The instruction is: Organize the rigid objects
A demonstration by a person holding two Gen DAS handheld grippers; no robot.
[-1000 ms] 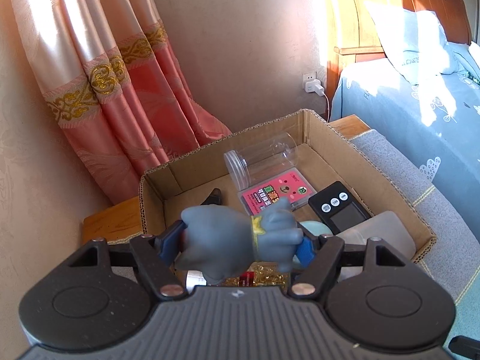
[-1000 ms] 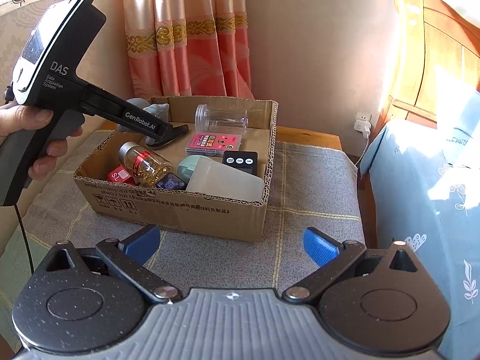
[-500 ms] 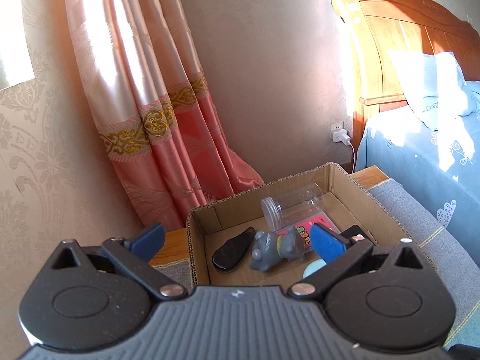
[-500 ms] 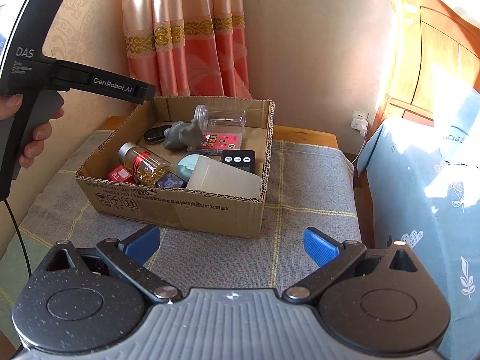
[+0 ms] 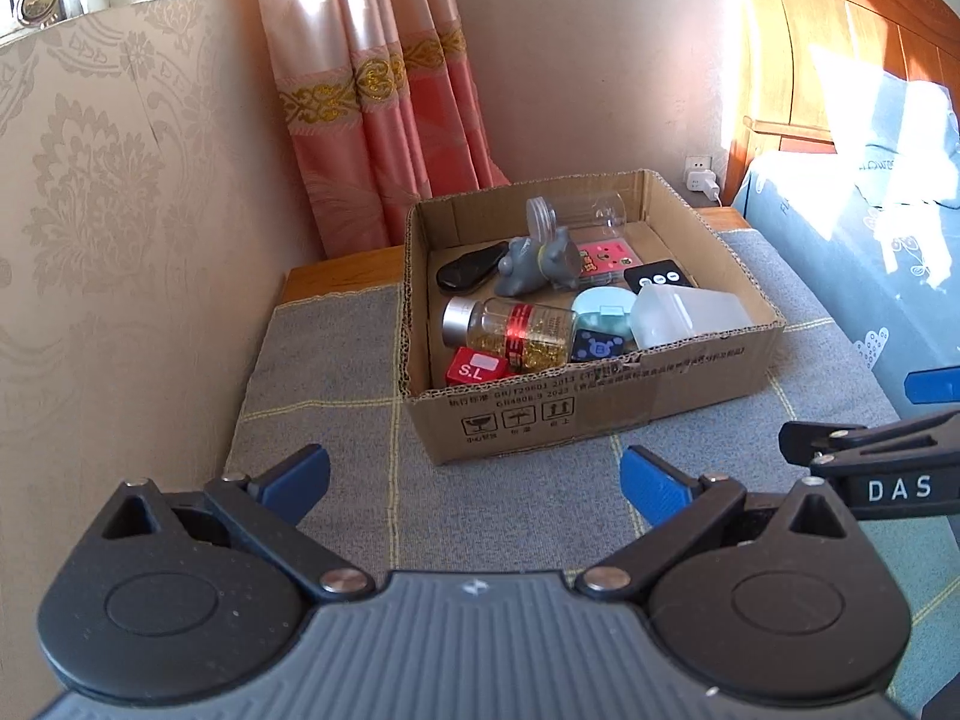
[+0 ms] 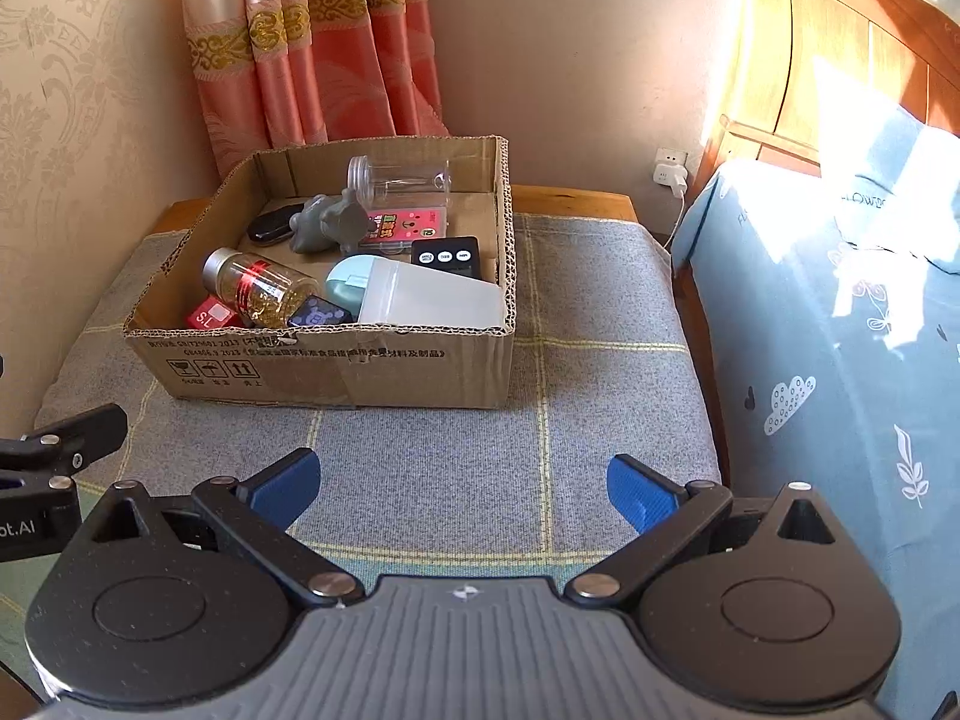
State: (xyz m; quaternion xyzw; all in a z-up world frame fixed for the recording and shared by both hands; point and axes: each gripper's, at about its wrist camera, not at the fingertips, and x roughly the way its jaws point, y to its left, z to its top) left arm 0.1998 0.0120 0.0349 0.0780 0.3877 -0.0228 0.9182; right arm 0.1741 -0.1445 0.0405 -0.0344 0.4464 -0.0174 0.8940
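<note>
A cardboard box (image 5: 600, 402) (image 6: 336, 372) stands on a grey checked cloth. In it lie a grey toy figure (image 5: 537, 267) (image 6: 330, 225), a clear jar (image 5: 576, 213) (image 6: 399, 180), a gold-filled bottle (image 5: 510, 330) (image 6: 258, 288), a red box (image 5: 477, 367), a black remote (image 5: 660, 277) (image 6: 445, 255) and a white tub (image 5: 690, 312) (image 6: 432, 300). My left gripper (image 5: 474, 483) is open and empty, in front of the box. My right gripper (image 6: 462, 489) is open and empty beside it.
A bed with a blue sheet (image 6: 840, 312) lies on the right. A patterned wall (image 5: 120, 240) and pink curtains (image 5: 372, 120) close the left and back. A wall socket with a charger (image 6: 672, 171) sits behind the table. Grey cloth (image 6: 432, 456) lies before the box.
The left gripper let go of the grey toy in the box, opened, and pulled back and down to the front of the box. The right gripper stayed put.
</note>
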